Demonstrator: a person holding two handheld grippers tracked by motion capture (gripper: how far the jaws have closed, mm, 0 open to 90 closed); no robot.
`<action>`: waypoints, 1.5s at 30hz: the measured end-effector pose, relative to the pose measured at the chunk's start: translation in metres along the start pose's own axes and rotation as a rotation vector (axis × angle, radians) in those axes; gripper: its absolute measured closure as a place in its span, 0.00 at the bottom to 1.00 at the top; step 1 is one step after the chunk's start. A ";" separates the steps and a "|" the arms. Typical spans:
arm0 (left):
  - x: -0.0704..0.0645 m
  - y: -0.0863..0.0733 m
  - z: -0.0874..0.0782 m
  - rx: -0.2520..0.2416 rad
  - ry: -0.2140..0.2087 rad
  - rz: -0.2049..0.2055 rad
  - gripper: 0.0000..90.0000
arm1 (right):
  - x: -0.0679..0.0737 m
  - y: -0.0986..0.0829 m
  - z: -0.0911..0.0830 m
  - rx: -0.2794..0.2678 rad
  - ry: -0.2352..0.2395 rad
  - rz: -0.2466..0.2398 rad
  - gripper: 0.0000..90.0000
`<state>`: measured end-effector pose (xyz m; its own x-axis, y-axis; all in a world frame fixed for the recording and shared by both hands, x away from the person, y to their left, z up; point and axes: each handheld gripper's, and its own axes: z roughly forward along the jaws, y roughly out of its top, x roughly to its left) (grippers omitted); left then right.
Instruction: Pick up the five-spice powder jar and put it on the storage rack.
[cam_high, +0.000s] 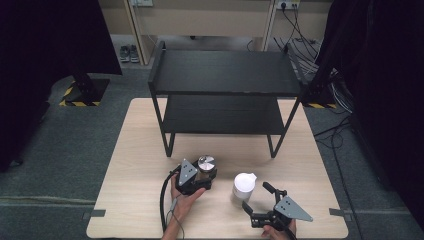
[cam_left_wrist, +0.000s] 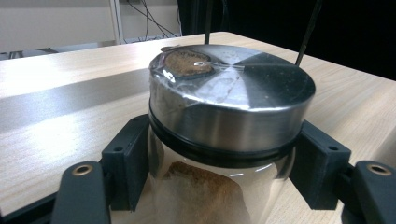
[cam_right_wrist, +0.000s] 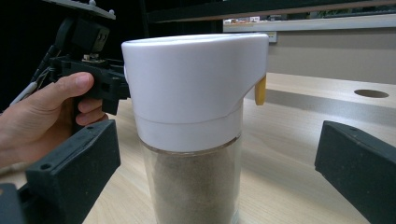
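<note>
A black shelf stood on the table, both its levels bare, so no jar looked put away yet. Right of centre stood the white-topped jar, between the right gripper's wide-open fingers, not touching. At lower centre, the left gripper squeezed the small silver-lidded jar. The jars' bottoms were cut off.

A light wooden table stands on grey carpet. At its far half stands a black two-tier metal shelf rack, both shelves bare. Beyond the table, a pair of shoes lies on the floor near a pale cabinet, and cables trail at the right. Black curtains hang on either side.
</note>
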<state>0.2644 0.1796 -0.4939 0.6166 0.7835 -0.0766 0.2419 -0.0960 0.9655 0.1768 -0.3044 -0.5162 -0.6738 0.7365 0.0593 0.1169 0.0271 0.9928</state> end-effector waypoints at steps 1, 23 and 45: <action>-0.001 0.001 0.000 0.002 0.003 0.005 0.33 | 0.000 0.000 0.000 0.000 0.000 0.000 0.00; 0.005 0.001 -0.016 -0.038 -0.042 -0.012 0.34 | 0.000 0.000 0.000 -0.003 -0.001 0.006 0.00; 0.011 0.036 -0.045 -0.055 -0.068 0.012 0.34 | 0.000 -0.001 0.000 -0.003 -0.001 0.007 0.00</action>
<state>0.2462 0.2129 -0.4484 0.6690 0.7389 -0.0798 0.1940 -0.0699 0.9785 0.1768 -0.3049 -0.5167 -0.6724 0.7373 0.0658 0.1189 0.0198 0.9927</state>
